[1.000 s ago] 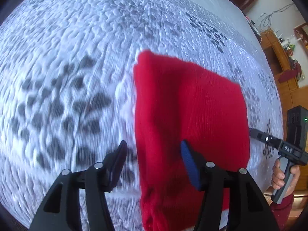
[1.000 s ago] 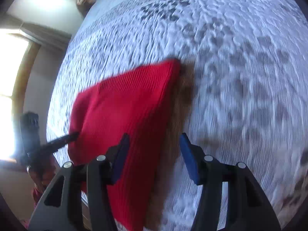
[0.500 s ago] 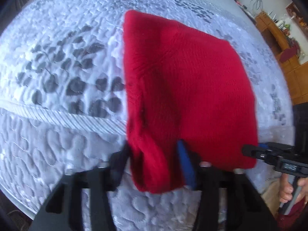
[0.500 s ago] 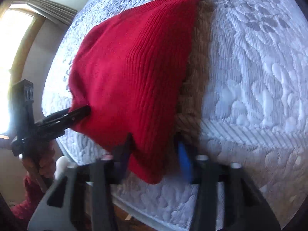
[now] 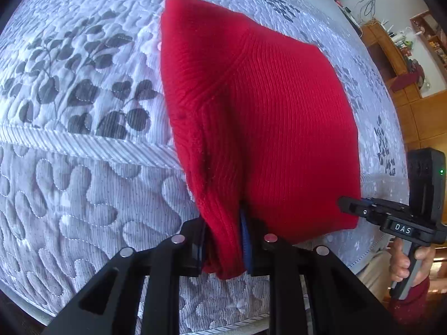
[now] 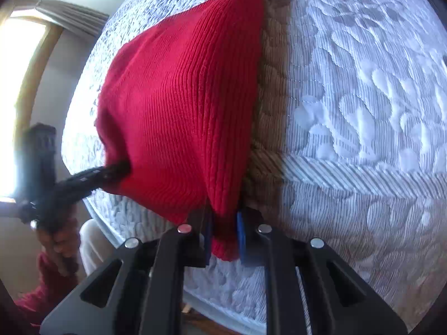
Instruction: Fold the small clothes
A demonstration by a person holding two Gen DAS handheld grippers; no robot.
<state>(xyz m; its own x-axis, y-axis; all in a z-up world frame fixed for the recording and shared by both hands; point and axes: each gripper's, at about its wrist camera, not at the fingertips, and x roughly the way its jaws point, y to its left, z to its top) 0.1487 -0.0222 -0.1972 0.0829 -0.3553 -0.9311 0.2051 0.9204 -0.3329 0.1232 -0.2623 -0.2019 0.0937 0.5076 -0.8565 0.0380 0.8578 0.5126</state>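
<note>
A: Where is the red sweater [image 5: 268, 128]?
B: Spread on the quilted bed [image 5: 83, 167], near its edge.
A: And the grippers?
B: The left gripper [image 5: 223, 240] pinches one near corner; the right gripper [image 6: 223, 231] pinches the other.

Your left wrist view looks forward along its tool [image 5: 223, 248], close over the bed [image 5: 83, 167] edge, facing toward the far right corner. Your right wrist view sits equally close, angled toward the window side. Both share the red knit [image 5: 265, 128] [image 6: 181, 106], and each catches the other tool [image 5: 360, 210] [image 6: 111, 171].
</note>
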